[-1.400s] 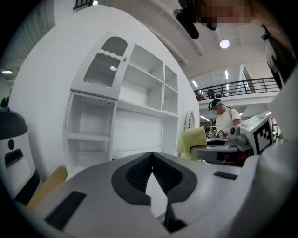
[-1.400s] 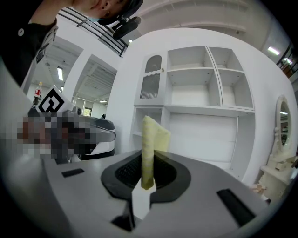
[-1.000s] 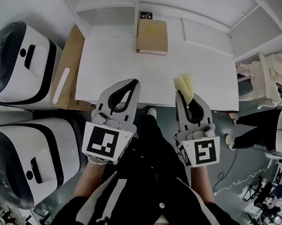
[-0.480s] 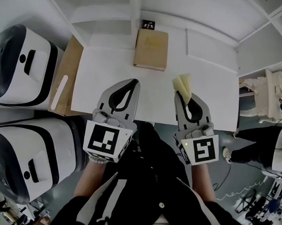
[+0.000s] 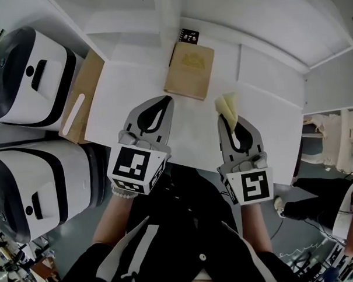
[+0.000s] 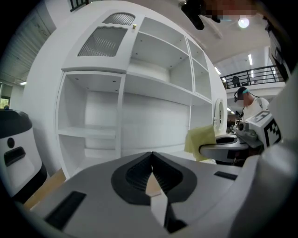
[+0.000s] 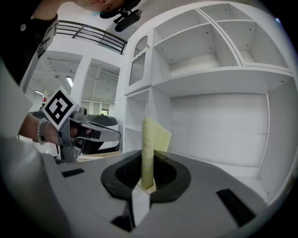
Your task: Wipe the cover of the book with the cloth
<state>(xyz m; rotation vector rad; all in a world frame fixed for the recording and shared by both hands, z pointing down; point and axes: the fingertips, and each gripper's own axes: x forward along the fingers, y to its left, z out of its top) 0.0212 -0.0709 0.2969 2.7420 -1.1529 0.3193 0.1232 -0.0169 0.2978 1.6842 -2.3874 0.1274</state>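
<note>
Closed book (image 5: 190, 70) lies at upper centre of the white surface (image 5: 133, 81), apart from both tools; right tool (image 5: 226, 119) pinches a thin fold of yellow cloth (image 5: 228, 105), left tool (image 5: 166, 101) is closed and empty; risk: the unpinned book may skid under the wipe, or the cloth slips free; cover emblem (image 5: 191, 61) unreadable, no legible writing.

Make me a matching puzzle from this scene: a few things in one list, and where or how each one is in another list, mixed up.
1 book
2 cloth
3 left gripper
4 cardboard

A shut, nothing held
B beside the table's left edge
C flat on the table, far side
D pinched in the right gripper

Pairs: 1-C, 2-D, 3-A, 4-B
</note>
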